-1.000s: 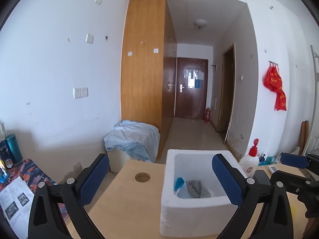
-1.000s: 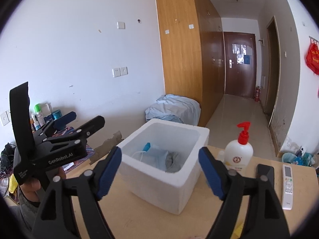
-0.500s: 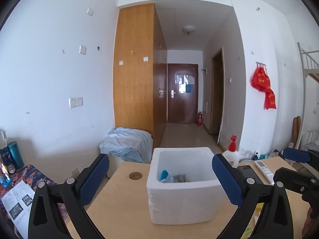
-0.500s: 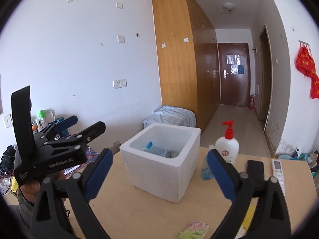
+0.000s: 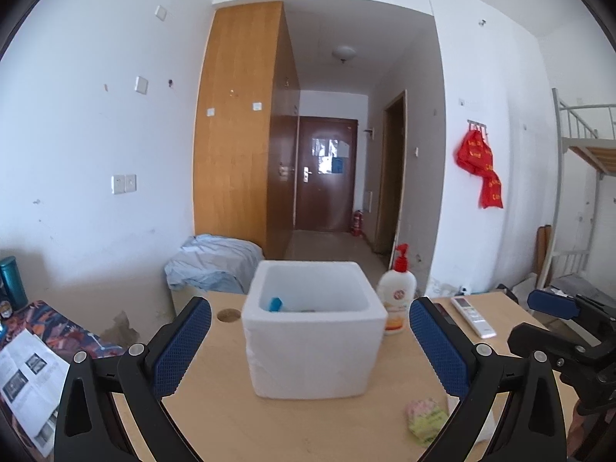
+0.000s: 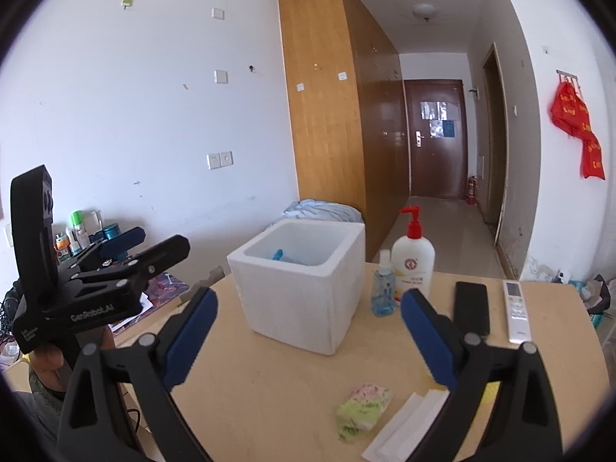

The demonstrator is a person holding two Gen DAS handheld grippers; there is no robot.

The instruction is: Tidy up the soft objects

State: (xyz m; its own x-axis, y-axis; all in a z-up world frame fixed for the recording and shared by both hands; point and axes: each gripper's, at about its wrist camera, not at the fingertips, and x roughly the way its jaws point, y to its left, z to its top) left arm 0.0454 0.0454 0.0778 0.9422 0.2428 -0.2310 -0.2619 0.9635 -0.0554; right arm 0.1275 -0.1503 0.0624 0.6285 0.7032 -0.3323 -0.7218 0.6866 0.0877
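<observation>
While both grippers hang empty, the foam box (image 5: 313, 331) sits mid-table.
Left gripper (image 5: 310, 340) and right gripper (image 6: 308, 331) gape wide; a floral soft pack (image 6: 364, 410) lies just before the box.

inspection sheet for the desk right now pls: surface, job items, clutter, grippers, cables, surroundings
Surface: wooden table, round hole near back left.
Job's things: white foam box with blue item inside; floral soft packet and folded white cloth lying in front.
Clutter: lotion pump bottle, small blue bottle, black phone, white remote.
Grippers: left gripper and right gripper open, empty.
Cables: nothing seen.
Surroundings: wardrobe, covered bundle, red bags hanging.
</observation>
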